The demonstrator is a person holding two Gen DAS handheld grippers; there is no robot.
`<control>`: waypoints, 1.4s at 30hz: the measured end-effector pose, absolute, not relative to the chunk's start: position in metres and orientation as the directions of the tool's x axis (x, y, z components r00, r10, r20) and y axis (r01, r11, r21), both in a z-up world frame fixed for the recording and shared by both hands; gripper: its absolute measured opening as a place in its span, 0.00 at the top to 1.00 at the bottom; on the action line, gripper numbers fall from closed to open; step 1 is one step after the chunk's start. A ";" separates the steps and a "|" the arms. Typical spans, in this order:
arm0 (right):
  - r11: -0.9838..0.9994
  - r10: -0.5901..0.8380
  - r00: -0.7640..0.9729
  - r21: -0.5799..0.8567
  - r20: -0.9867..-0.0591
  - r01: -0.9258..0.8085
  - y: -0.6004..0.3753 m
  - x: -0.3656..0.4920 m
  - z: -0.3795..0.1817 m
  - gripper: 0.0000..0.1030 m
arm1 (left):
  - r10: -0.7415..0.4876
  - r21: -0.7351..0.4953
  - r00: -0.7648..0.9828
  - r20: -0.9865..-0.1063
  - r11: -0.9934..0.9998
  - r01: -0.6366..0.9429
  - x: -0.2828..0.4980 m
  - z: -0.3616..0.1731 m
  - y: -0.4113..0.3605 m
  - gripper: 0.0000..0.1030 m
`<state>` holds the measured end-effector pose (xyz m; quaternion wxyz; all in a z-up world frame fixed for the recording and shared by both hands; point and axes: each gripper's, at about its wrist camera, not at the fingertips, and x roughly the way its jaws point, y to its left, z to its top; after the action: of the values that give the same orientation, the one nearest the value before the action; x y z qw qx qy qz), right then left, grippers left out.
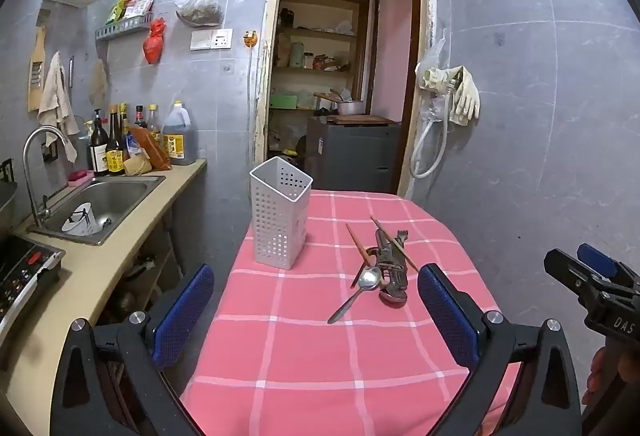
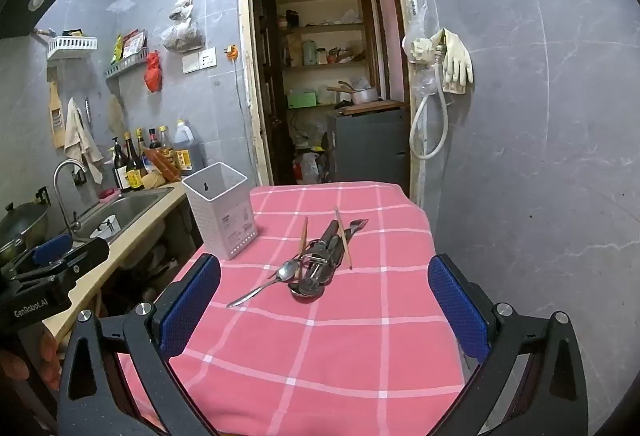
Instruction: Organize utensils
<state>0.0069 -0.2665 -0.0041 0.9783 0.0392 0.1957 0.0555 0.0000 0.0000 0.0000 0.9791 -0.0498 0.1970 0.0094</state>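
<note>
Right now both grippers hang above the near edge of a small table covered with a pink checked cloth [image 1: 304, 356], and neither has hold of anything. The left gripper [image 1: 316, 312] has its blue-padded fingers [image 1: 184, 312] spread as wide as they go, with only cloth showing between them. The right gripper [image 2: 324, 304] is just as wide open, its fingers [image 2: 458, 310] also framing bare cloth.

Toward the middle of the table, nearer the right edge, lies a pile of utensils [image 2: 320, 260]: metal spoons and other metal pieces heaped together, with two wooden chopsticks [image 1: 394, 244] lying across and beside them. One spoon [image 1: 356, 292] sticks out of the pile with its handle pointing toward the near left. The pile is well apart from both grippers.

At the table's far left corner stands a white perforated holder [image 1: 280, 212], upright and with nothing visible inside it. Left of the table runs a counter with a steel sink [image 1: 104, 204].
</note>
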 end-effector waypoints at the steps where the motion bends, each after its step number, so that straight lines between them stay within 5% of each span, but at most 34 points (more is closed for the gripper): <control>1: 0.991 0.123 0.917 0.099 -0.380 -0.092 -0.267 0.007 -0.004 0.01 | -0.002 -0.100 0.924 -0.383 0.994 -0.039 0.000 0.000 0.000 0.00; 42: 0.991 0.129 0.911 0.095 -0.393 -0.099 -0.263 0.010 -0.006 0.01 | 0.000 -0.101 0.921 -0.389 0.994 -0.043 -0.001 -0.008 0.007 0.00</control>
<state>0.0103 -0.2627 -0.0062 0.9767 0.0365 0.2033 0.0584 -0.0014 0.0067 -0.0080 0.9786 -0.0539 0.1983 0.0109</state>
